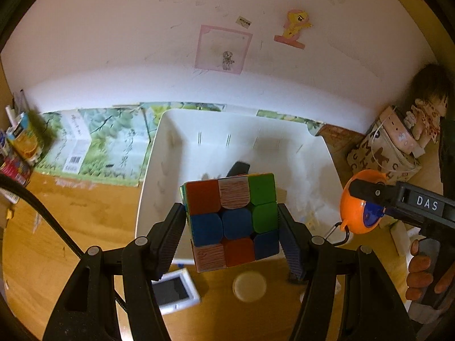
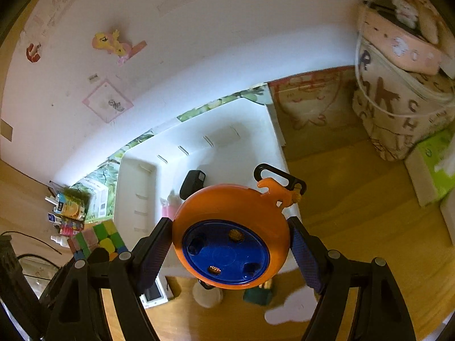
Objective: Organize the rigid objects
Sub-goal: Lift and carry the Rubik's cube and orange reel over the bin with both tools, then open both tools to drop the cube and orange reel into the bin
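A: Start at the left. What do you see on the worktop (image 1: 71, 213)?

B: A cluster of small cartons and bottles (image 1: 22, 145) at the far left edge, then a green printed sheet (image 1: 93, 142) lying flat against the wall. Just right of that sits the white bin (image 1: 159, 153), open at the top.

A: And the left tongs (image 1: 231, 228)?

B: Clamped on the puzzle cube (image 1: 231, 218). Both ribbed pads press on its opposite sides, and the cube hangs above the bin's near rim, tilted a little. Its facing side shows red, blue, green and worn pinkish tiles.

A: Anything in the bin?

B: A small black object (image 2: 192, 183) rests on the floor of the bin toward the back wall. There is something pink (image 2: 167, 206) beside it, too blurred to name.

A: Below the cube?

B: A small white-framed item (image 1: 175, 291) with a dark face and a pale round disc (image 1: 249, 286) lie on the worktop in front of the bin.

A: Now the right tongs (image 2: 231, 241).

B: Gripping the orange reel (image 2: 230, 221), a round orange case with a blue centre plate and a black hook (image 2: 280, 174) at its top. The pads hold it at both sides, over the bin's near right corner. In the left wrist view a hand (image 1: 421, 272) shows on the handle.

A: Farther right?

B: A lettered fabric bag (image 2: 398, 108) with a pink case (image 2: 398, 42) on top, and a green box (image 2: 432, 162) near the edge.
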`<state>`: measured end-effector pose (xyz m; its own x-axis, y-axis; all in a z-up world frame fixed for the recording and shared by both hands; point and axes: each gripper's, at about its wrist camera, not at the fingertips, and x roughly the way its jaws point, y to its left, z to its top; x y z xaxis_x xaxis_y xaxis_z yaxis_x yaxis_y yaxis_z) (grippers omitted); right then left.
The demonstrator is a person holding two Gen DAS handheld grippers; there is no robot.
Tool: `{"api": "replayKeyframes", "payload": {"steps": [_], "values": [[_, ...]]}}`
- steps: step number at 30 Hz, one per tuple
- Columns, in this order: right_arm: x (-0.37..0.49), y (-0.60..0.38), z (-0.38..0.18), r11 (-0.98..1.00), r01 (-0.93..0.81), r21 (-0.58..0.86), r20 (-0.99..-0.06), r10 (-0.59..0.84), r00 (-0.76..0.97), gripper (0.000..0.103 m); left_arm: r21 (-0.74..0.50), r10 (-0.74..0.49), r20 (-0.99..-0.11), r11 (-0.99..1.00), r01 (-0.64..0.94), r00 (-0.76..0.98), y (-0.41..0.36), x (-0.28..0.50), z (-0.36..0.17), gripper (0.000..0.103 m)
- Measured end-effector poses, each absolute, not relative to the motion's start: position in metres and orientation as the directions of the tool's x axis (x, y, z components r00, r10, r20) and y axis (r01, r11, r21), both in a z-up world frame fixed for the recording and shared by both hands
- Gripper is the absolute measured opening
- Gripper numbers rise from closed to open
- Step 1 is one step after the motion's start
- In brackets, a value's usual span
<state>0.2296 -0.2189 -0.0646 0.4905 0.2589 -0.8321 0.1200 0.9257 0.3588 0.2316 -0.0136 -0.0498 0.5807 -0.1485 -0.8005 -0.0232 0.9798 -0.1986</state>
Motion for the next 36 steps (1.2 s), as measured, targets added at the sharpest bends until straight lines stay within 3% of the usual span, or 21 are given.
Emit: {"api": "replayKeyframes", "payload": {"steps": [10,21,32,36], "values": [[0.258,-0.21,-0.084,0.964,0.04,0.264,-0.828,0.204,0.522,0.081,-0.249,-0.169,-0.741,0.968,-0.033,0.651,-0.007,0.257,-0.082,0.067],[0.271,-0.203,-0.118,0.974,0.021,0.225,-0.873,0.192,0.448,0.081,-0.249,-0.162,-0.788,0.966,-0.066,0.594,-0.009,0.271,-0.113,0.067],[0.272,-0.199,-0.129,0.977,0.013,0.212,-0.894,0.188,0.406,0.083,-0.253,-0.17,-0.771,0.966,-0.05,0.614,-0.011,0.27,-0.103,0.068],[0.266,-0.199,-0.109,0.98,-0.015,0.2,-0.856,0.182,0.484,0.084,-0.264,-0.177,-0.765,0.963,-0.05,0.619,-0.01,0.265,-0.095,0.072]]}}
